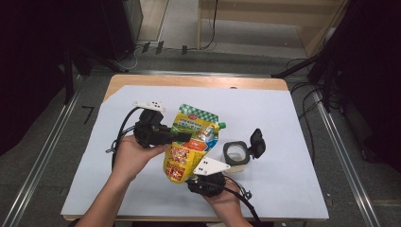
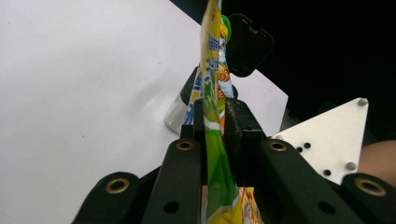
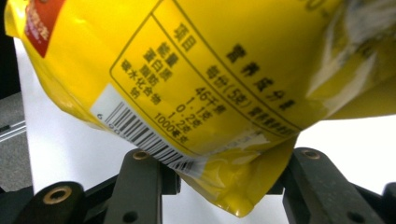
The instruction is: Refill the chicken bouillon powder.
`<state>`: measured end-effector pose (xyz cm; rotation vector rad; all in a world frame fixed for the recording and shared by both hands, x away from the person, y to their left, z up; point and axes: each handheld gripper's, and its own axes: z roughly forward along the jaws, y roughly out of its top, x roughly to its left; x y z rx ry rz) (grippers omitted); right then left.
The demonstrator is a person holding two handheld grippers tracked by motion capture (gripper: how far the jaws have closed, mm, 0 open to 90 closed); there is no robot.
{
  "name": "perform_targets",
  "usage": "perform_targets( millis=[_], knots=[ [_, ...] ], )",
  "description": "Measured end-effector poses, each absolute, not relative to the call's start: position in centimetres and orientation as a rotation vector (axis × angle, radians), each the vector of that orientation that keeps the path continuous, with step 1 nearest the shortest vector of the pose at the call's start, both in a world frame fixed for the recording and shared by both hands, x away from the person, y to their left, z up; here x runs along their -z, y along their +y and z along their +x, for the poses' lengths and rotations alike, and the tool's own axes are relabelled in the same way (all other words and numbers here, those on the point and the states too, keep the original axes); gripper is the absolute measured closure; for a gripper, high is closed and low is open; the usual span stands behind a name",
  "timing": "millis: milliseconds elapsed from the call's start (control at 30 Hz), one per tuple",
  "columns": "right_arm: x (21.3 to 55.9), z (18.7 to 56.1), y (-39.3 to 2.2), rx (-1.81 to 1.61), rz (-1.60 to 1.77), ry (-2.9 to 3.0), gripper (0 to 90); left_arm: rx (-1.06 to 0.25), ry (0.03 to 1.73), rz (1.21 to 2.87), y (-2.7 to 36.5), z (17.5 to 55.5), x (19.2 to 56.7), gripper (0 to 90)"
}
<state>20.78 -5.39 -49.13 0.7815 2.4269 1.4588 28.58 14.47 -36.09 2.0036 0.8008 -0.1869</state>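
The table [image 1: 283, 84] carries a white sheet [image 1: 274, 118] that covers nearly all of its top, with bare wood left along the far edge at 12 o'clock. Over the middle of the sheet I hold a yellow pouch [image 1: 189, 142] off the surface, its green checkered top toward 12 o'clock and its bottom corner toward 6 o'clock; a green cap [image 1: 221, 126] sticks out at its upper right, at about 2 o'clock on the pouch. My left hand [image 1: 130, 153] comes in from 7 o'clock with my left gripper [image 1: 182, 137], whose jaws are pressed onto the pouch from the 9 o'clock side; in the left gripper view the pouch [image 2: 215, 140] runs edge-on straight up between the two black jaws, which pinch it tight. My right hand [image 1: 222, 196] comes in from 6 o'clock with my right gripper [image 1: 208, 182], its grey plate [image 1: 211, 165] lying just under the pouch's lower edge. In the right gripper view the jaws stand apart, and the pouch's bottom corner [image 3: 233, 200] hangs down into the gap between them, with a barcode [image 3: 140, 135] over the left jaw; I cannot tell whether either jaw touches the pouch. At 3 o'clock from the pouch, just beside it, a jar [image 1: 235, 153] stands on the sheet with its black lid [image 1: 257, 142] flipped open and tilted up toward 2 o'clock.
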Motion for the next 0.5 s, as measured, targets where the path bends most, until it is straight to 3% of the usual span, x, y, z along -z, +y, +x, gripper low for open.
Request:
perform_targets(
  millis=[500],
  knots=[
    [48.2,19.9,-4.9,-1.502,0.757,2.474,59.8,0.144,0.751,2.085,12.4,27.9,36.7,79.4]
  ],
)
